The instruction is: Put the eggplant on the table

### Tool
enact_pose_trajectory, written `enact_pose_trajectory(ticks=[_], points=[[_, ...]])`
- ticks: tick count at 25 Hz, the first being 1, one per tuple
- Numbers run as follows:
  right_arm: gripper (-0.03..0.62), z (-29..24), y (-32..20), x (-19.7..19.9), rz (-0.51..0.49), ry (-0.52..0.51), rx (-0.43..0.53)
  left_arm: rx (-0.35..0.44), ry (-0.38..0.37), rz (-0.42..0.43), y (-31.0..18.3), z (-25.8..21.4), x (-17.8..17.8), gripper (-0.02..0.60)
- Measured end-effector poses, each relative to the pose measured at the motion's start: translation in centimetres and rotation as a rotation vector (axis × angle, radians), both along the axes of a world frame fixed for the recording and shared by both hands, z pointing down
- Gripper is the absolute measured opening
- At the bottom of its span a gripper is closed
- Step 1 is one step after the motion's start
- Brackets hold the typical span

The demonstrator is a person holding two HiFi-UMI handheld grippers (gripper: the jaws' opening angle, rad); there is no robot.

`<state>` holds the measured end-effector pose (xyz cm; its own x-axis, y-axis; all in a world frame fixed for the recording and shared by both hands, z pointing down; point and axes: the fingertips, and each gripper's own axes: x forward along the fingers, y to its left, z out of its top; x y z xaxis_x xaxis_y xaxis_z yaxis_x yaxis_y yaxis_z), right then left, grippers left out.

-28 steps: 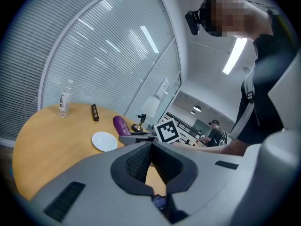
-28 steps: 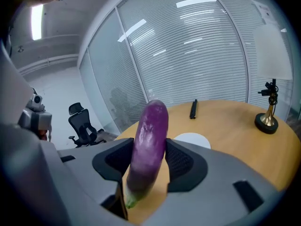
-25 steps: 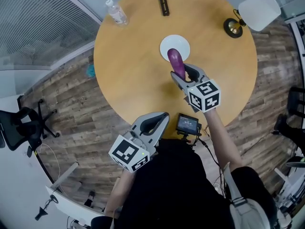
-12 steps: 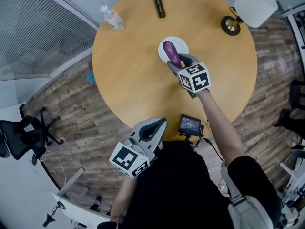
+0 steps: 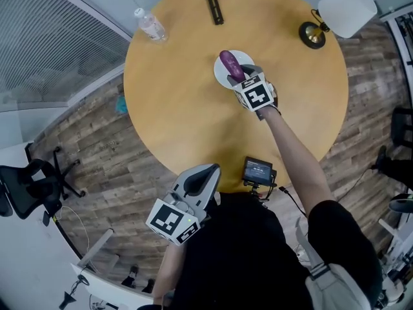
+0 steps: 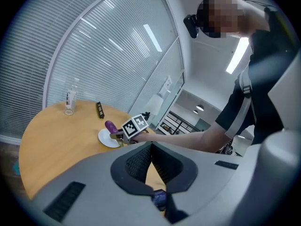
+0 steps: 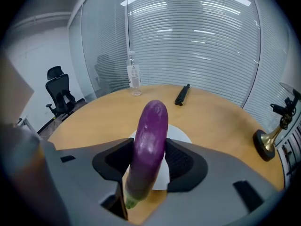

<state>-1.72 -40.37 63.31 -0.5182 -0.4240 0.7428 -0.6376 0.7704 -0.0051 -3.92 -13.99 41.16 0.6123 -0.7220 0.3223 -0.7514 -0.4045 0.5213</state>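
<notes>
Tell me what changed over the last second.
The right gripper, still shut on the eggplant, reached further from the person, carrying it over the white plate. Nothing was let go. The left gripper stayed shut and empty at the near edge of the table; bottle and lamp unmoved.

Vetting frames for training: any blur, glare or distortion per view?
Head view: sharp, evenly lit, table rim slightly bowed. Left gripper view: strong fisheye, dark corners, ceiling lights blown out. Right gripper view: fisheye curves the blinds; eggplant in the jaws is close and a little soft, with sheen.
</notes>
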Motion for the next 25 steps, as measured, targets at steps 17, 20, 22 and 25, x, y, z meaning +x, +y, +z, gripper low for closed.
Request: enact_pose_trajectory(ticks=[17,20,22,25], points=[[0.215,3.5,-1.1,0.2,-0.024,0.125,0.005,-0.026,-0.007,-0.005,0.0,0.7,0.2,0.012],[0.215,3.6,-1.2,0.0,-0.018,0.115,0.004,-0.026,-0.013,0.003,-0.1,0.5,0.2,0.012],[0.215,3.5,-1.5,0.0,-0.022,0.121,0.019,-0.028,-0.013,0.006,-0.2,0.6,0.2,0.012],[0.215,3.6,-1.7,-0.1,-0.019,0.135,0.034,-0.035,-0.015,0.011,0.0,0.7,0.1,0.012]])
